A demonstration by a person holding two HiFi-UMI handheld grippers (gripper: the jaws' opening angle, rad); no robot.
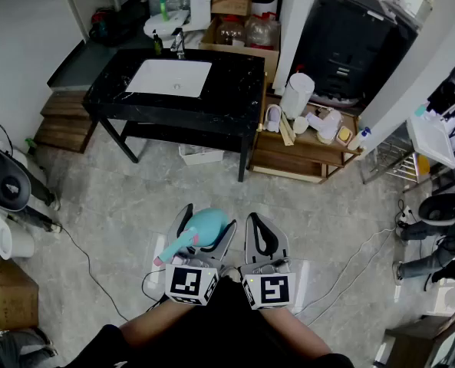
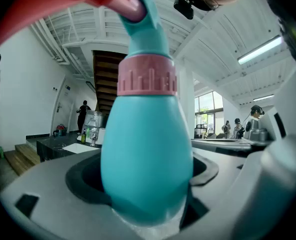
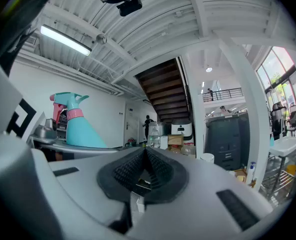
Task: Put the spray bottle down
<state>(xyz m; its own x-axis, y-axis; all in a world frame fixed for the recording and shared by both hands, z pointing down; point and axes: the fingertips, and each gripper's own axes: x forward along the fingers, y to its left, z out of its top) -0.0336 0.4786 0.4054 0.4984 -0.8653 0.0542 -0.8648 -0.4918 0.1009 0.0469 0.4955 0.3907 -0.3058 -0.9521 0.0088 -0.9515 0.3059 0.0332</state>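
Pinched between the wide-set jaws of the left gripper (image 1: pixel 206 219): a spray bottle (image 2: pixel 147 169), smooth turquoise and pear-shaped, with a ribbed pink collar (image 2: pixel 148 75) and a pink trigger head (image 1: pixel 167 253). Hangs over the grey floor (image 1: pixel 135 205), well short of the black counter's (image 1: pixel 235 98) front edge. Right gripper (image 3: pixel 144 156) pressed together, holding nothing.

Both tools match. Left gripper (image 1: pixel 206 222) and right gripper (image 1: pixel 262 227) have light grey plastic shells, long and tapered toward the tips, with black oval insets along the jaws. Pads (image 3: pixel 162 173) are black rubber with fine ribs. Each has a white cube at the rear, left cube (image 1: pixel 191 284) and right cube (image 1: pixel 268 288), with black-and-white square markers on the faces. I'm wearing a black top (image 1: pixel 227 324).
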